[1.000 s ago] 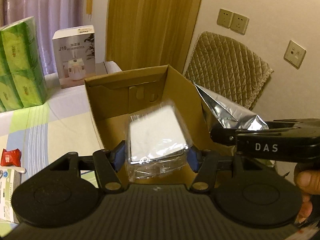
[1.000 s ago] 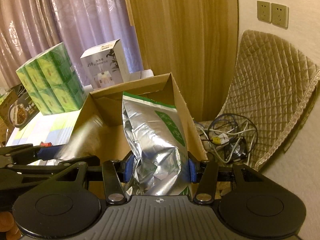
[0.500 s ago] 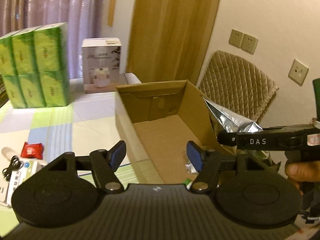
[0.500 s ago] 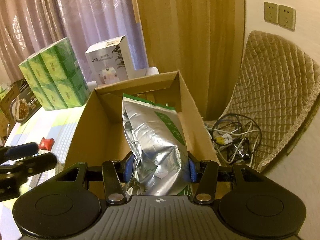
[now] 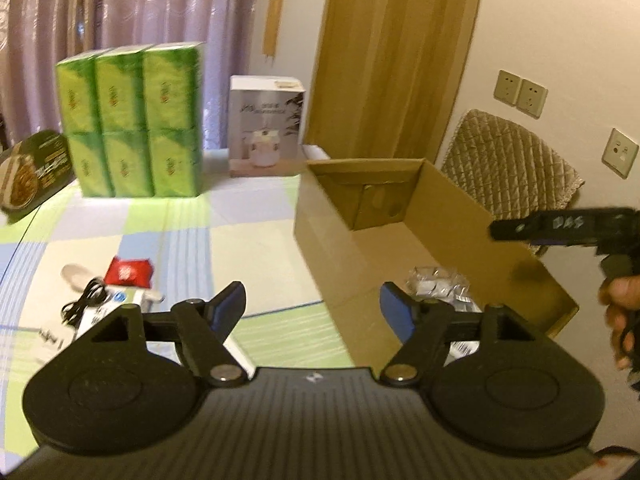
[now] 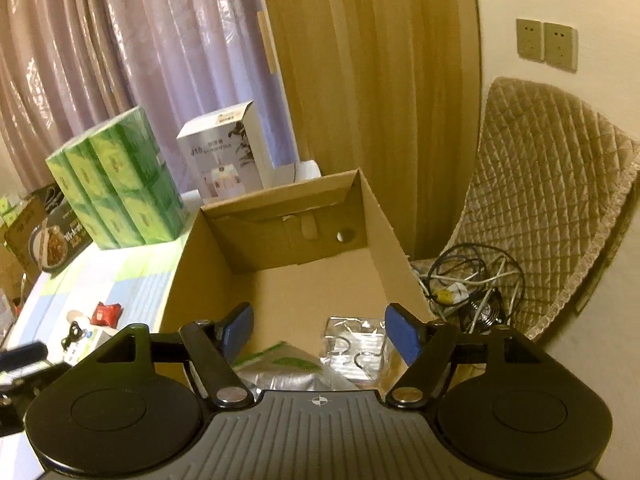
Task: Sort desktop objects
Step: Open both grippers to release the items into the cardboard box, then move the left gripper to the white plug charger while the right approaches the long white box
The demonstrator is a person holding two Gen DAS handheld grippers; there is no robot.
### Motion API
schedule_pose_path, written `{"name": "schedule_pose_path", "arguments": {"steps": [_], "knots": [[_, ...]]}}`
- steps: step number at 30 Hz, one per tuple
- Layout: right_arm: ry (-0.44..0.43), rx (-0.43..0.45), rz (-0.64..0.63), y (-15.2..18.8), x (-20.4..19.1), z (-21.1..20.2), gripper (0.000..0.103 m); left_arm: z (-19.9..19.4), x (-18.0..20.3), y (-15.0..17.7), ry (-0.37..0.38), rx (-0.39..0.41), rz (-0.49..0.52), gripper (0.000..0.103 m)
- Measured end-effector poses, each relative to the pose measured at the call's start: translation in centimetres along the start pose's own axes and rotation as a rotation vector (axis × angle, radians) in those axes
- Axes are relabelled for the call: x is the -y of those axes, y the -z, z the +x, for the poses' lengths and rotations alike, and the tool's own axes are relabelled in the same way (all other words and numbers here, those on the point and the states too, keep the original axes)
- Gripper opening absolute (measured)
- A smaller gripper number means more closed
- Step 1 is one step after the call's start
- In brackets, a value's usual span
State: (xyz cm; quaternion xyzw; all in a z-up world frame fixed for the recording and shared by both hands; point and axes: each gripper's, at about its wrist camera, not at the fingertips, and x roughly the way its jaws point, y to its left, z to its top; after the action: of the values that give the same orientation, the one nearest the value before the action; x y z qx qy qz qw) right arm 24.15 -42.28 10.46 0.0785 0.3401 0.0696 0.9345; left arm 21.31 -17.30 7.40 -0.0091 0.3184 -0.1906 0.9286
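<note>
1. The left gripper [image 5: 312,312] was spread wide with nothing between its blue pads, over the near left edge of the cardboard box [image 5: 448,216].
2. The right gripper [image 6: 319,330] was likewise spread and empty above the box [image 6: 376,216].
3. A silver pouch [image 6: 280,372] and a clear plastic packet [image 6: 354,350] lay on the box floor at 6 o'clock.
4. A red packet [image 5: 129,271] lay on the bench [image 5: 240,216] at 9 o'clock of the box.

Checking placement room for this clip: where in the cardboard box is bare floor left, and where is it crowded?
The cardboard box has bare floor from its far wall with the cutouts to mid-box. The near end is crowded: the silver pouch and the clear-wrapped packet lie there, below the open right gripper.
</note>
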Motion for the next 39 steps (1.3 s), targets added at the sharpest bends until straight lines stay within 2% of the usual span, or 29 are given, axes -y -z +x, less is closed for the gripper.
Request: {"name": "schedule_pose_path", "arguments": {"steps": [8, 12, 15, 21, 24, 28, 39], "knots": [[-0.025, 0.022, 0.015, 1.1, -1.5, -3.6, 0.079, -3.1, -2.4, 2.6, -0.060, -0.009, -0.025, 0.074], [-0.064, 0.045, 0.029, 2.0, -3.3, -5.5, 0.092, -5.5, -4.3, 3.6, -0.101, -0.009, -0.027, 0.075], [-0.103, 0.058, 0.012, 2.6, -5.3, -6.6, 0.094, -7.5, -6.1, 4.6, -0.152, -0.011, -0.020, 0.078], [-0.197, 0.068, -0.024, 4.0, -10.1, -8.2, 0.097, -11.1, -9.9, 6.1, -0.245, -0.023, -0.053, 0.083], [-0.244, 0.061, -0.065, 4.8, -12.6, -8.6, 0.098, -12.6, -11.5, 6.7, -0.275, -0.027, -0.073, 0.088], [-0.295, 0.036, -0.117, 6.2, -15.5, -8.8, 0.099, -14.1, -12.8, 7.4, -0.307, -0.029, -0.078, 0.090], [-0.303, -0.025, -0.189, 9.2, -18.2, -8.1, 0.099, -15.9, -14.2, 8.0, -0.343, -0.038, -0.061, 0.099]]}}
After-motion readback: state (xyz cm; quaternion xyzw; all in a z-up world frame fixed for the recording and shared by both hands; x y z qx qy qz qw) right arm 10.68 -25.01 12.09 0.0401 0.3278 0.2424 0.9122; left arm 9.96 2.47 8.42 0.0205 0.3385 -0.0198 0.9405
